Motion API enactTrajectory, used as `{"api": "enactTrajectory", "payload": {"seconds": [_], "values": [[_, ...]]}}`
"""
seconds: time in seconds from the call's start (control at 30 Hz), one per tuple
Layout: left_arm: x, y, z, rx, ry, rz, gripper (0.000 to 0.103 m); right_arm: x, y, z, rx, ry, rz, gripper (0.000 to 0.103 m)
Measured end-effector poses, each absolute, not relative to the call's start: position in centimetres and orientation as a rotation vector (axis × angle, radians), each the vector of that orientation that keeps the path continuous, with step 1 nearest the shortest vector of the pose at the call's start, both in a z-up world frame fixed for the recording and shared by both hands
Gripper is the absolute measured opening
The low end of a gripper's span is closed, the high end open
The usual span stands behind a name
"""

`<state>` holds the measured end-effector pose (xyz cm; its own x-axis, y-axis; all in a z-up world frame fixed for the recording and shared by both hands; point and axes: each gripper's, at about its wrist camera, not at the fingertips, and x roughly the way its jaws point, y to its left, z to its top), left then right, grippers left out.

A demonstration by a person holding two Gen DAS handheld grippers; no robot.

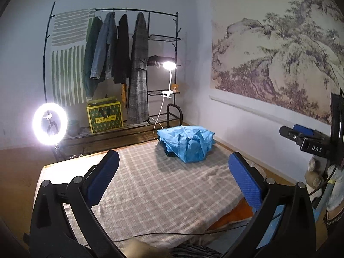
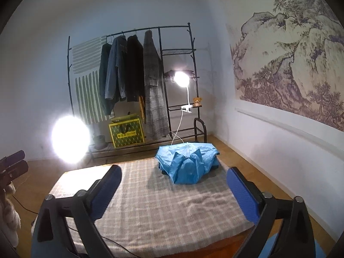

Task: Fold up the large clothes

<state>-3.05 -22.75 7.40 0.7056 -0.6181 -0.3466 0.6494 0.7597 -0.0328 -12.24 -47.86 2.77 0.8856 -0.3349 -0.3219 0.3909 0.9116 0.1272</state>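
A light blue garment (image 1: 186, 143) lies bunched in a loose folded heap at the far right of the table, on a grey checked cloth (image 1: 150, 189). It also shows in the right wrist view (image 2: 187, 163). My left gripper (image 1: 172, 178) is open and empty, held above the near part of the table, well short of the garment. My right gripper (image 2: 174, 190) is open and empty, also above the near part of the cloth (image 2: 163, 210). The right gripper's tip shows at the right edge of the left wrist view (image 1: 301, 136).
A black clothes rack (image 1: 120, 64) with hanging coats stands behind the table, with a yellow-green box (image 1: 105, 117) at its foot. A ring light (image 1: 49, 123) glows at the left and a clip lamp (image 1: 169, 65) on the rack. A wall (image 1: 268, 116) runs along the right.
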Motion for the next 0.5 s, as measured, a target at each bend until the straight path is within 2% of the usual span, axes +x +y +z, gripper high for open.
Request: {"api": "enactTrajectory", "payload": {"seconds": [0.3, 0.5], "values": [[-4.1, -25.7, 2.6, 0.083, 0.415, -0.689, 0.103, -12.6, -47.3, -1.1, 0.141, 0.380, -0.406, 0.103], [-4.2, -26.3, 1.3, 0.075, 0.449, -0.677, 0.103, -13.0, -47.8, -2.7, 0.155, 0.402, -0.420, 0.103]]}}
